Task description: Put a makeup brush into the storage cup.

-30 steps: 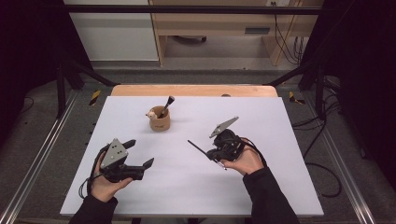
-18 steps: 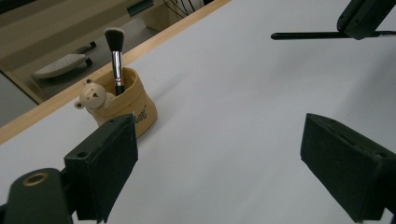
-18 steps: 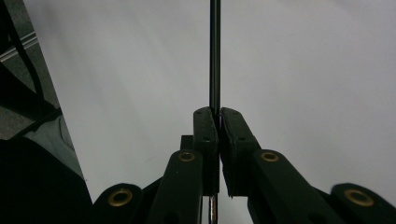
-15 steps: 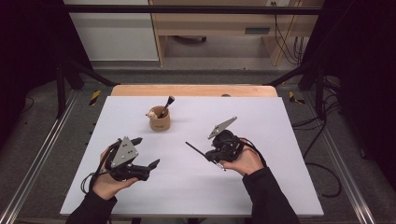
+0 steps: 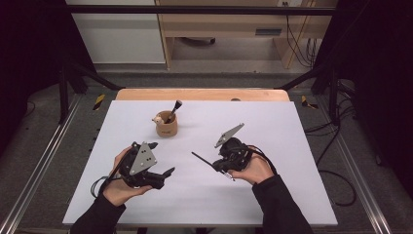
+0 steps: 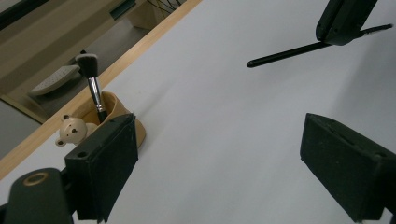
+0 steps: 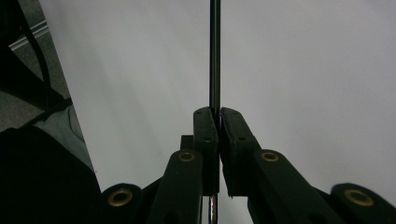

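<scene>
My right gripper (image 5: 220, 164) has its jaws clenched on a thin black stick (image 5: 200, 159), which looks like the handle of a brush; in the right gripper view the two pads press flat against the handle (image 7: 215, 56), which runs straight out ahead of them and also passes back below them. In the high view the handle's free end points left and a little away from me, above the white tabletop (image 5: 292, 146), right of the middle and toward the near edge. My left gripper (image 6: 233, 172) is released, its jaws wide apart with bare tabletop between them. It sits toward the near left corner, well apart from the right one. Beyond it, toward the far edge and left of the middle, stands a small tan cup (image 5: 166, 127) with a little bear figure (image 6: 71, 129) on its rim and a black-tipped makeup brush (image 6: 92, 84) leaning upright inside.
</scene>
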